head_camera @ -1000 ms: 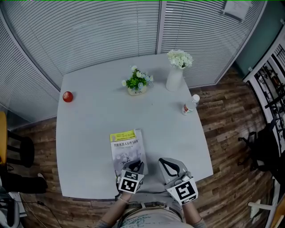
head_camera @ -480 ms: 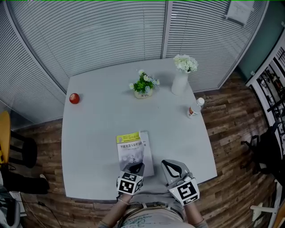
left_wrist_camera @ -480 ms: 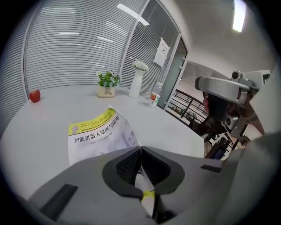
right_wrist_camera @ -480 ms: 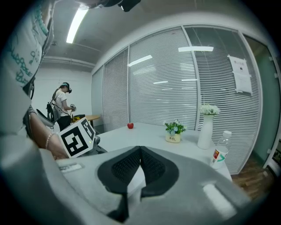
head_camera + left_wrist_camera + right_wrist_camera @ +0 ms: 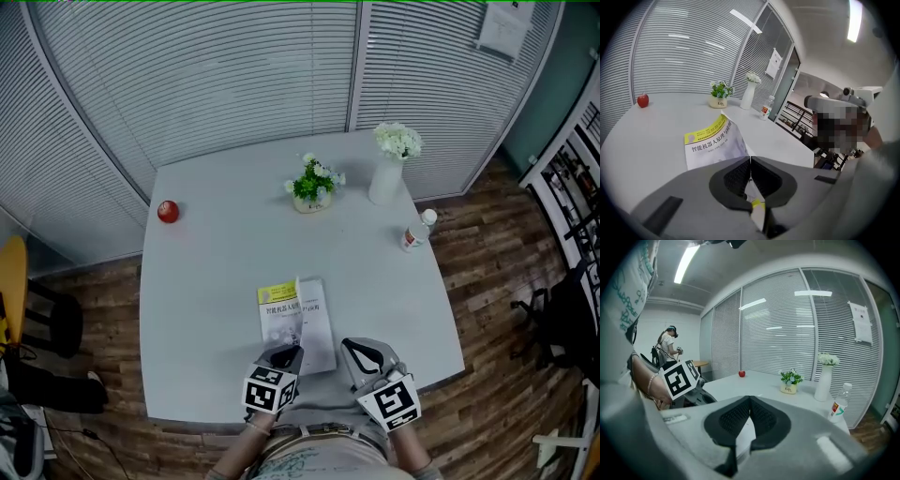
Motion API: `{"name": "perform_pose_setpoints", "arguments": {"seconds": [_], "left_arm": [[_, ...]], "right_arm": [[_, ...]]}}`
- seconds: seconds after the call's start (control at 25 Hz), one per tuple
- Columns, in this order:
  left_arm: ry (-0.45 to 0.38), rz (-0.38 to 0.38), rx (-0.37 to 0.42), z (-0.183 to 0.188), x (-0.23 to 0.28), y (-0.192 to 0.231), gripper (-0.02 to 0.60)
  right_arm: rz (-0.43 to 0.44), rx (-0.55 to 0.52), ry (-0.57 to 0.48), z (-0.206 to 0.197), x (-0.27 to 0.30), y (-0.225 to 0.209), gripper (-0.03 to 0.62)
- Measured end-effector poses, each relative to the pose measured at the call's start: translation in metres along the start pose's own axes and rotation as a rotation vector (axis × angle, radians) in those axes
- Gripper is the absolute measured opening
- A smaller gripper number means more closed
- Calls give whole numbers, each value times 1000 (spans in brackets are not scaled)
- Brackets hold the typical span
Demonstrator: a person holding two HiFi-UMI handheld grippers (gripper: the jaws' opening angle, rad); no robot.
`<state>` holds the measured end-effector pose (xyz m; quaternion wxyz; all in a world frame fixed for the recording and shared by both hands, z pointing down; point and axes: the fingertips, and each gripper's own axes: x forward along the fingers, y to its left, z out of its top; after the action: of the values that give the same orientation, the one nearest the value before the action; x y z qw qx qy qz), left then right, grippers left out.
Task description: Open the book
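Pinching the cover [image 5: 712, 143] of the book [image 5: 298, 321] tight in my left claw [image 5: 750, 161] lets me peel it up where it lies at the near edge of the worktop [image 5: 206, 272], while my right claw [image 5: 750, 398], closed and empty, waits beside.

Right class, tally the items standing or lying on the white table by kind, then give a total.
book: 1
apple: 1
flower holders: 2, the potted plant and the vase
bottle: 1
Total: 5
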<state>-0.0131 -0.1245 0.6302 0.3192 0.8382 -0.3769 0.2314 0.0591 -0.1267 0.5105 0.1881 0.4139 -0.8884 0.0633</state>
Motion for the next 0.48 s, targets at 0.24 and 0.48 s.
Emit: {"name": "perform_pose_setpoints", "arguments": {"seconds": [0.24,0.48], "left_arm": [[-20,-1,-36,-1,-19,11,3],[-43,21,-68,-5,-40,30,3]], "right_arm": [[-7,5,8,0,3,9,3],[-26,5,4,2,7,15,3]]}}
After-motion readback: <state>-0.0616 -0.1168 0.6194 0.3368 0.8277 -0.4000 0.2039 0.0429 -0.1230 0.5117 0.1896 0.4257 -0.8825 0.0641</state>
